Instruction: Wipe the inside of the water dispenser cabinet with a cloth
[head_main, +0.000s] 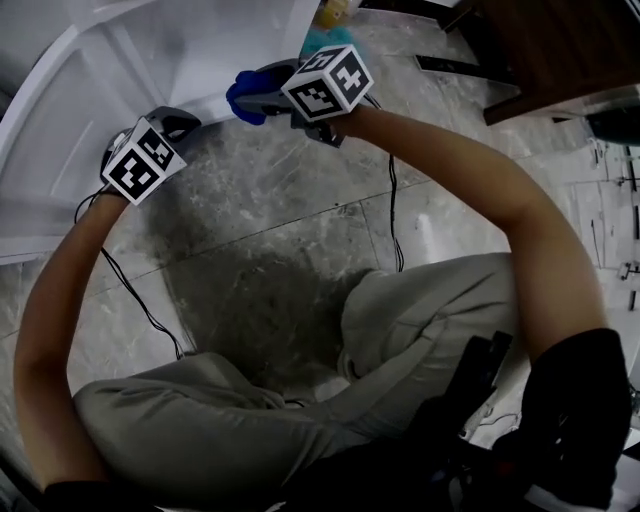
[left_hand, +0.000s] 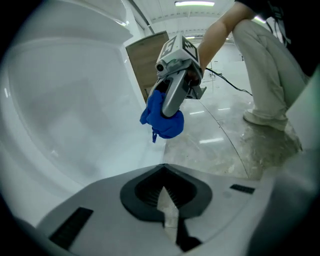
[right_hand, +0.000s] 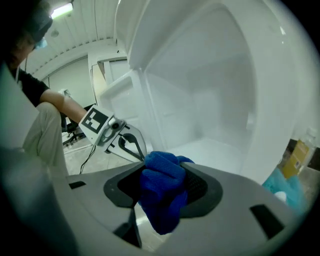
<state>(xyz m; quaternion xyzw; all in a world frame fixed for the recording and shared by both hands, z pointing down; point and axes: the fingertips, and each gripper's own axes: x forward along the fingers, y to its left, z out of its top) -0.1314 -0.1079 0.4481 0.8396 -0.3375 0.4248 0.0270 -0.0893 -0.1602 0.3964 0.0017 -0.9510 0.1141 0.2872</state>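
A bunched blue cloth (right_hand: 161, 187) is squeezed between the jaws of my right gripper (right_hand: 162, 182), which is shut on it. In the head view the right gripper (head_main: 262, 98) holds the cloth (head_main: 243, 95) at the mouth of the white cabinet (head_main: 150, 60). The left gripper view shows the cloth (left_hand: 162, 119) hanging just above the cabinet's white floor. The cabinet's inside (right_hand: 210, 100) is bare white walls and a floor. My left gripper (left_hand: 167, 199) is shut with nothing in it, and sits to the left of the right one at the cabinet's front (head_main: 172, 125).
A yellow bottle (right_hand: 299, 150) and a teal object (right_hand: 281, 184) stand right of the cabinet. A brown wooden panel (left_hand: 145, 60) stands behind it. Black cables (head_main: 393, 215) trail over the grey marble floor (head_main: 280, 230). The person's knees (head_main: 420, 320) are close below.
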